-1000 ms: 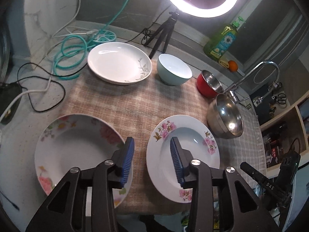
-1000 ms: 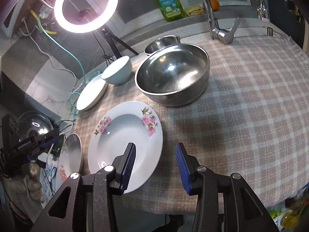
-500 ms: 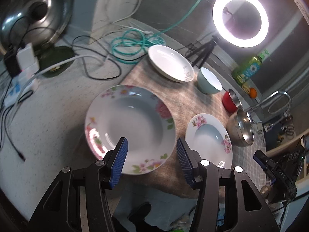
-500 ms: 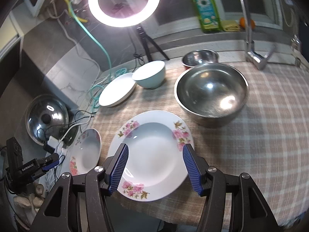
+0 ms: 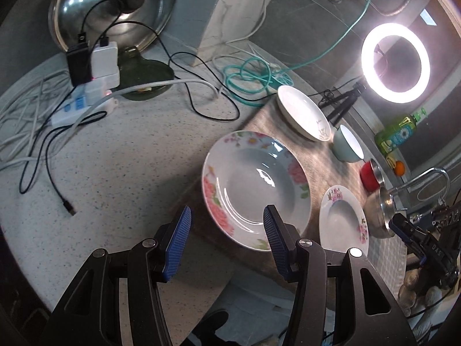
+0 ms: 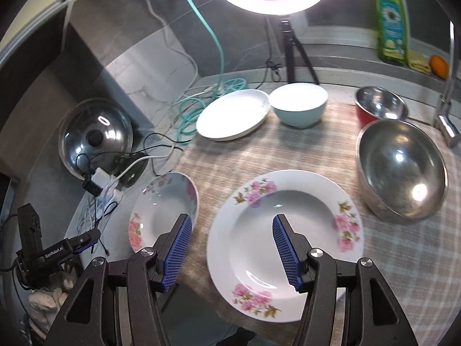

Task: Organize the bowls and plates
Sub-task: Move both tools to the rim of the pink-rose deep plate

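On the left, the left hand-held gripper points down at the speckled grey tabletop — its blue pads stand apart with nothing between them. Just past it lies a big round plate with pink flowers on the rim, flat and face up, half on the checked cloth. Next comes a smaller flowered plate, also flat. The right hand-held gripper hangs over its near rim, tilted down, pads spread wide and empty. Farther right sits a shiny steel bowl, mouth up.
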`<state>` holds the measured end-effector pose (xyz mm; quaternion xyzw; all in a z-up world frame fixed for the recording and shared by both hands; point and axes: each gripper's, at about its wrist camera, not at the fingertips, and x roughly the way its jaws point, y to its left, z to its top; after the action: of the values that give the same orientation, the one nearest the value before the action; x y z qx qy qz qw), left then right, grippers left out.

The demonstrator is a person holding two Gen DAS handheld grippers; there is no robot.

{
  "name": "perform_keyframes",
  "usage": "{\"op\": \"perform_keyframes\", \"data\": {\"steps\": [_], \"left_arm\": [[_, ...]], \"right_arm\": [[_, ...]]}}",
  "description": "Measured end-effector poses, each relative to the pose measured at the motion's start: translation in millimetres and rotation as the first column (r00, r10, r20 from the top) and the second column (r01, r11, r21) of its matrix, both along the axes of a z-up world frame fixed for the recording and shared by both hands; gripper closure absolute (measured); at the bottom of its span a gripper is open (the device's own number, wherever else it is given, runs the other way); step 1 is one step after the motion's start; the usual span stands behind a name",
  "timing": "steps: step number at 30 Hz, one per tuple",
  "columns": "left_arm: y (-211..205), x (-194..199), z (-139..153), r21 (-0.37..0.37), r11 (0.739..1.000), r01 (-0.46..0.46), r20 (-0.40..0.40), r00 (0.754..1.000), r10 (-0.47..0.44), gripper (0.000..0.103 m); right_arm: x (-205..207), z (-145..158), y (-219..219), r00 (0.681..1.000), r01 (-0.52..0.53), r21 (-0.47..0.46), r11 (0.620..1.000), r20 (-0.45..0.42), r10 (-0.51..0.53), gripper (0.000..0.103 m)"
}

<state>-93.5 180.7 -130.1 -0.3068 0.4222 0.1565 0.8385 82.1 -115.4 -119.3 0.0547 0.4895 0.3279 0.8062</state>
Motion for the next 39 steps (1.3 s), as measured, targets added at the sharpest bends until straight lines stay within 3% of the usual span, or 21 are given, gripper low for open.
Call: {"op": "perform_keyframes", "data": {"steps": [12,24,27,39], "left_arm": [[15,-4,-17,-0.014,1.000,-0.016,-0.018,1.000,0.016,0.052],[23,4,-37,-0.050,0.998,-0.023,-0.039,0.999,0.021,0.055],[24,9,-40,-0.062,0.998,-0.011,-0.040,0.999,0.008,0.065],[26,30,-55,-0.119,0.992,0.031,-0.049,0.998,-0.037,0.077]], "right_arm": [[16,-10,51,0.996,-0.074,0.001,0.997,-0.043,0.074,0.049],[32,-35,94,0.981,-0.162,-0.044,0.986,-0.114,0.157,0.067],[36,-44,104,0.976,-0.180,-0.051,0.982,-0.137,0.171,0.073],[52,-73,133,0.959,-0.218,-0.092,0.972,-0.206,0.195,0.084]]}}
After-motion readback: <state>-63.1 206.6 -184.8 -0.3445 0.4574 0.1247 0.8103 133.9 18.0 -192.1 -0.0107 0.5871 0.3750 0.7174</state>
